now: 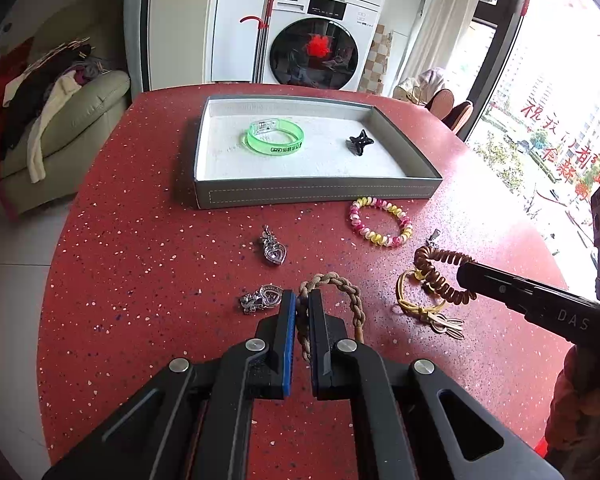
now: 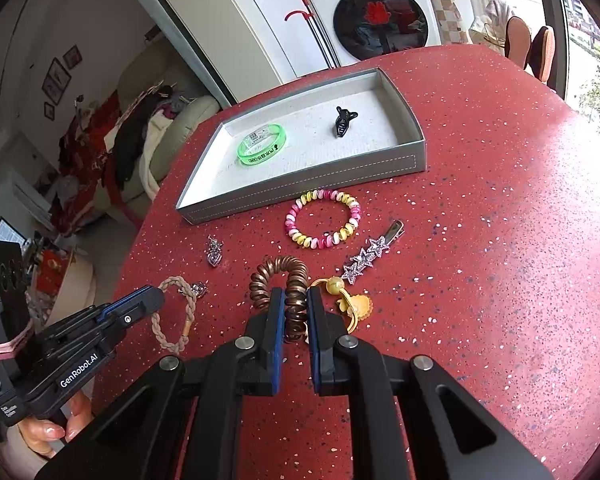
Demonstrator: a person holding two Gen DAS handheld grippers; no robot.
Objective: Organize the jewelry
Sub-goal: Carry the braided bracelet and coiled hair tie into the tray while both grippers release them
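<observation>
A grey tray [image 1: 316,194] [image 2: 300,196] on the red table holds a green bracelet [image 1: 275,135] [image 2: 262,148] and a black claw clip [image 1: 360,142] [image 2: 342,120]. My left gripper [image 1: 302,300] is shut on a beige braided bracelet [image 1: 342,284] [image 2: 172,320] lying on the table. My right gripper [image 2: 295,298] is shut on a brown spiral hair tie [image 2: 280,272] [image 1: 440,276]. It also shows in the left wrist view [image 1: 466,274].
Loose on the table: a pink-yellow spiral bracelet [image 1: 380,222] [image 2: 324,218], two silver pendants [image 1: 274,246] [image 1: 260,298], a yellow hair tie with charm [image 2: 348,300] [image 1: 420,304], a star hair clip [image 2: 368,258]. The table edge curves at left.
</observation>
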